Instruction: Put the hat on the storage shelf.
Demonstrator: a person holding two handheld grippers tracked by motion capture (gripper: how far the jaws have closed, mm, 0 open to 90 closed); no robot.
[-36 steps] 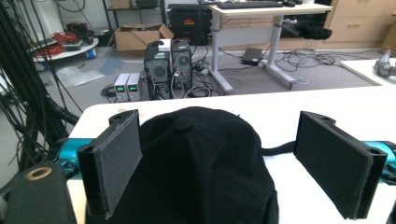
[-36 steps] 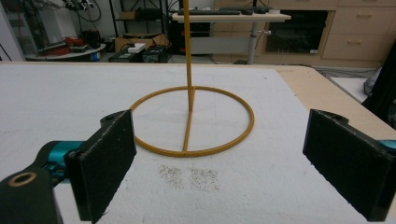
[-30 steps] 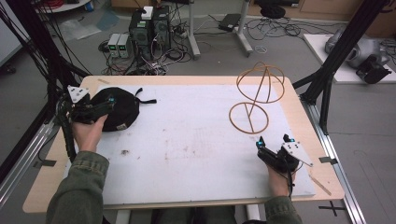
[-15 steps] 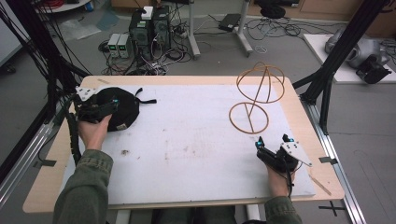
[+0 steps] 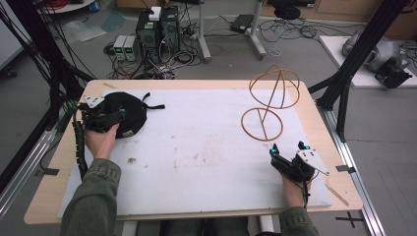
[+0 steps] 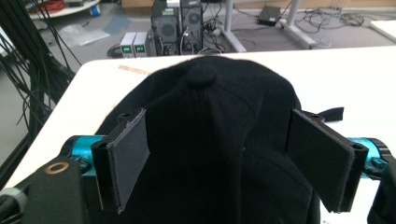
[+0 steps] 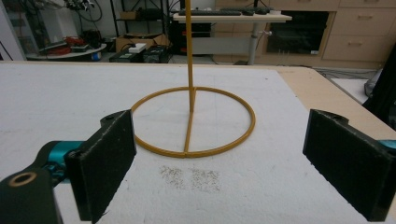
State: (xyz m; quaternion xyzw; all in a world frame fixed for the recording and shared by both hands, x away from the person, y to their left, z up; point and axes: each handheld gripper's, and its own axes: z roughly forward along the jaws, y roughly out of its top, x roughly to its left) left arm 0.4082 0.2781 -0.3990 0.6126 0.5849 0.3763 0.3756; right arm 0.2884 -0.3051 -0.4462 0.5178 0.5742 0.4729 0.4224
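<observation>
Over at the far left corner of the table (image 5: 196, 83) sits the black cap (image 5: 129, 114), crown up on the white mat (image 5: 196, 162), with its strap (image 5: 155, 106) trailing off toward the table's middle. The left gripper (image 5: 119, 114) is right on top of it — in the left gripper view the cap (image 6: 219, 140) bulges up between the two black jaws, button on top facing the camera, and the pads (image 6: 128, 154) stand on either side of the crown with the fabric between them. The jaws have just been closing in a touch, yet they are spread wide and the pads look to be flanking the cloth rather than squeezing it. Across the table, the right gripper (image 5: 287, 147) rests near the front right edge in the person's hand, jaws spread wide with nothing between them. Its own view looks straight along the mat at the yellow wire stand (image 7: 191, 121) — a round ring base lying flat, a thin upright post rising from its centre. From above, that stand (image 5: 265, 110) carries a domed wire frame on top and stands just beyond the right gripper, well apart from the cap. Computer towers (image 5: 157, 29) and cables crowd the floor behind the table.
</observation>
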